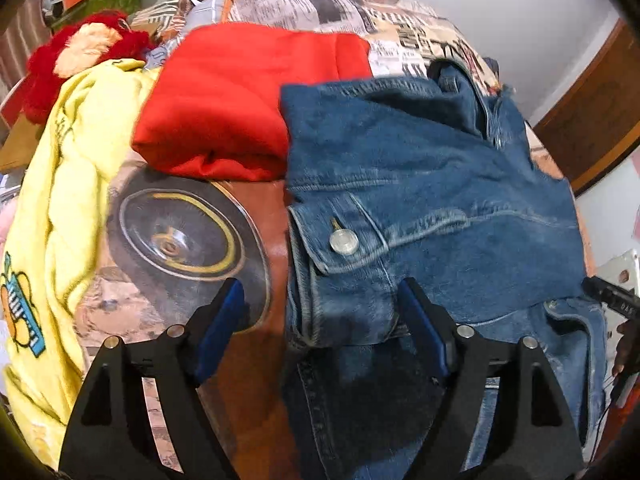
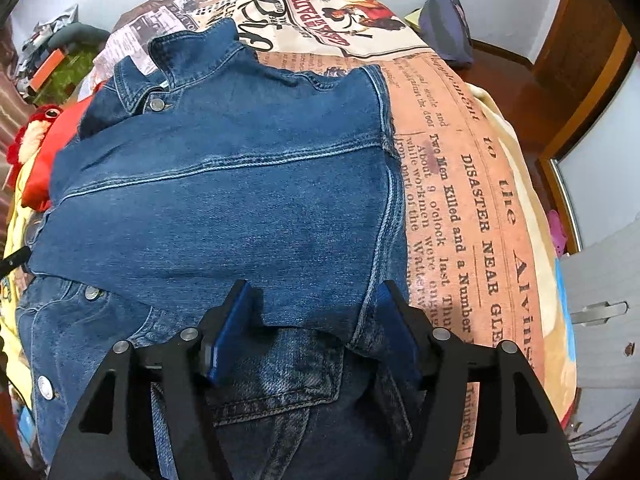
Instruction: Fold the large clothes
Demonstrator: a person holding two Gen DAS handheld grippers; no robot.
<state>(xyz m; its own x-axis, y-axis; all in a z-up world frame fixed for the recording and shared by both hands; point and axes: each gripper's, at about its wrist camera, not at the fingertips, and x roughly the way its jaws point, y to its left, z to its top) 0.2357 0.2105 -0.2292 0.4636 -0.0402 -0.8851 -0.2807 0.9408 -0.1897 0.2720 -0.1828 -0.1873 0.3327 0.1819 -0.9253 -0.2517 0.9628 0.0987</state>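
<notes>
A blue denim jacket lies partly folded on the bed, its upper half laid back over the lower half. It fills the middle of the right wrist view, collar at the far end. My left gripper is open, its jaws either side of the jacket's left folded edge by a metal button. My right gripper is open over the jacket's near right corner, with the fold edge between its blue pads. Neither jaw is closed on cloth.
A folded red garment lies left of the jacket, a yellow garment further left, a red plush toy behind. The bedspread has newspaper print. A dark cap sits at the far right; wooden door frame at right.
</notes>
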